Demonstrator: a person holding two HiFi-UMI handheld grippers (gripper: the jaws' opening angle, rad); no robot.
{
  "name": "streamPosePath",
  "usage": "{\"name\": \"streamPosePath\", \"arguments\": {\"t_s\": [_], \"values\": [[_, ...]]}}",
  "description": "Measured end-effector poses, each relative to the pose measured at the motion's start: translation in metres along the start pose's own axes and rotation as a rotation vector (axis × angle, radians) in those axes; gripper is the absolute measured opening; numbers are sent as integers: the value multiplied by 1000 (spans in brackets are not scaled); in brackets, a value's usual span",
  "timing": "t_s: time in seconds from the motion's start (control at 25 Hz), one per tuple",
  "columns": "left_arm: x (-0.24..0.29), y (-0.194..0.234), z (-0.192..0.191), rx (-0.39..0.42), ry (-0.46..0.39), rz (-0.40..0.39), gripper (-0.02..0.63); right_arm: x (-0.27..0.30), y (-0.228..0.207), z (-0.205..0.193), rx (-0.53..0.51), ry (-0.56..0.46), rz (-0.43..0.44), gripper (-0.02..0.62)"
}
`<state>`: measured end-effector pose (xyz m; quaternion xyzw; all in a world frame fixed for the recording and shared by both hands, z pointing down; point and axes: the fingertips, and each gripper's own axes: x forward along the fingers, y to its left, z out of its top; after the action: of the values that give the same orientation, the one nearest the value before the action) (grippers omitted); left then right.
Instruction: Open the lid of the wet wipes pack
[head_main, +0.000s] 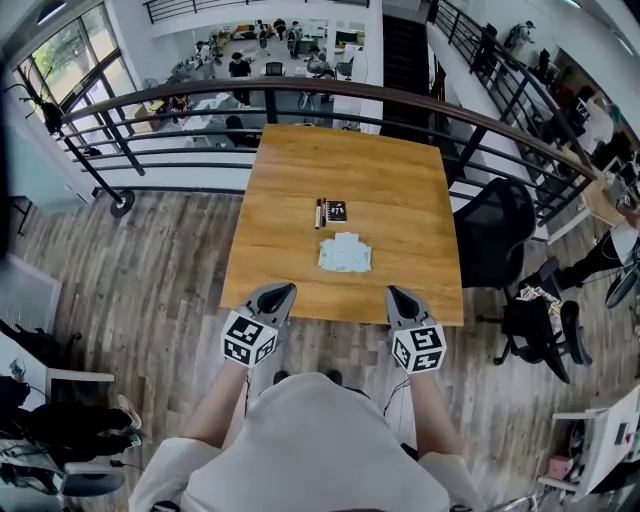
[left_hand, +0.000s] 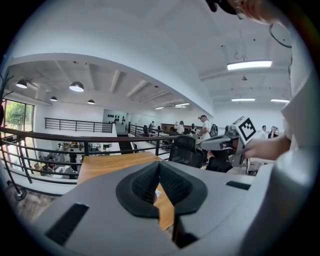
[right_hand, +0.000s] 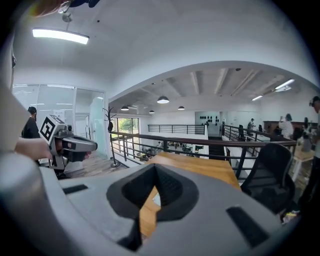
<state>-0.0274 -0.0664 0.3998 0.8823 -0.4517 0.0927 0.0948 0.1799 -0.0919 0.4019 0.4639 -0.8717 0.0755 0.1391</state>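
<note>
The wet wipes pack (head_main: 345, 253) is a pale, flat packet lying near the middle of the wooden table (head_main: 400, 170), its lid down. Both grippers hover at the table's near edge, short of the pack and apart from it. My left gripper (head_main: 284, 290) is shut with nothing in it, its dark pads meeting at the tip (left_hand: 159, 165). My right gripper (head_main: 393, 293) is likewise shut and empty (right_hand: 155, 169). Each gripper points across the table toward the railing. The pack is mostly hidden behind the jaws in both gripper views.
A small black card with a pen (head_main: 331, 211) lies just beyond the pack. A black office chair (head_main: 495, 235) stands at the table's right side. A curved railing (head_main: 330, 95) runs behind the far edge. Bags and chairs sit on the floor at right.
</note>
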Motion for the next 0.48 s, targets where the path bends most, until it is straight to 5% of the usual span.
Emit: {"name": "streamPosePath", "arguments": {"t_s": [0.48], "values": [[2, 4, 11, -3, -25, -21, -6, -2, 3, 6, -8, -3, -11, 2]]}}
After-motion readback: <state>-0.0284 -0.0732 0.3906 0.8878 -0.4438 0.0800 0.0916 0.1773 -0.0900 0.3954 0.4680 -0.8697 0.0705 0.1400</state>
